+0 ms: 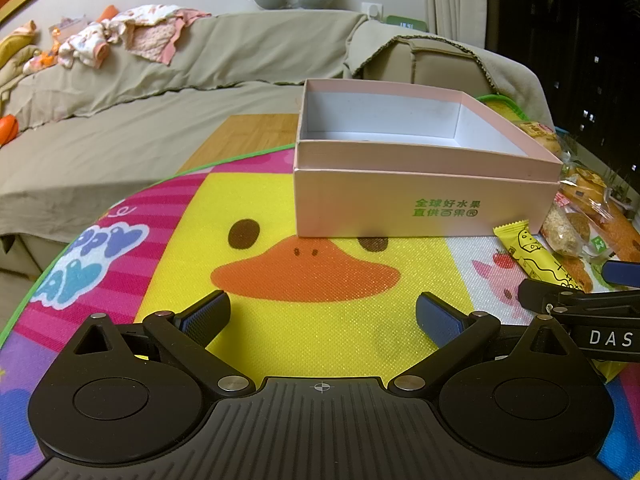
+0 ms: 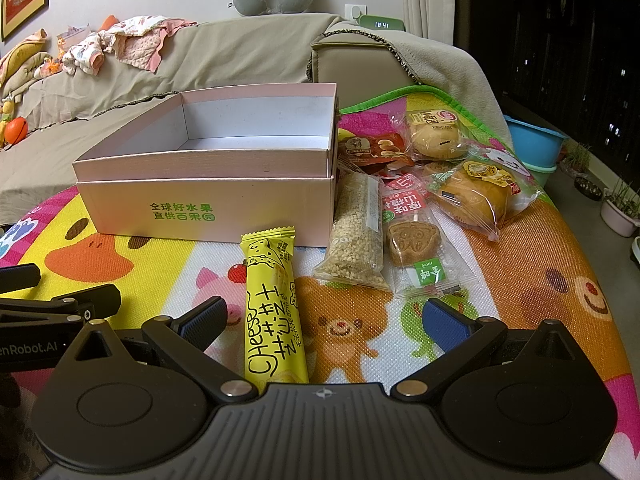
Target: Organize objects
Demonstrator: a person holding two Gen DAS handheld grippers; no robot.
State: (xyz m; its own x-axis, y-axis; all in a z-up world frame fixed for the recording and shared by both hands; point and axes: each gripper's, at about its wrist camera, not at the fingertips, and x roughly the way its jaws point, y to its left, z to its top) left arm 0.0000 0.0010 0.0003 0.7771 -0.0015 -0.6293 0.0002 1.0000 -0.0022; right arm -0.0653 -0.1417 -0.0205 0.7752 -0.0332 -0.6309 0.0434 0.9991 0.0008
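Note:
An empty pink box (image 1: 420, 200) with green print stands on the cartoon mat (image 1: 280, 320); it also shows in the right wrist view (image 2: 208, 204). A yellow cheese snack bar (image 2: 274, 308) lies in front of the box, between the fingers of my open right gripper (image 2: 326, 320). To its right lie a grain bar packet (image 2: 356, 232), a wrapped mooncake (image 2: 416, 240), two wrapped buns (image 2: 472, 196) and a red snack packet (image 2: 376, 148). My left gripper (image 1: 322, 314) is open and empty, low over the duck print before the box.
A grey-covered sofa (image 1: 140, 92) with clothes runs behind the mat. A blue tub (image 2: 532, 140) and plant pots (image 2: 618, 208) stand on the floor at right. The other gripper's arm (image 1: 580, 304) is close on the right.

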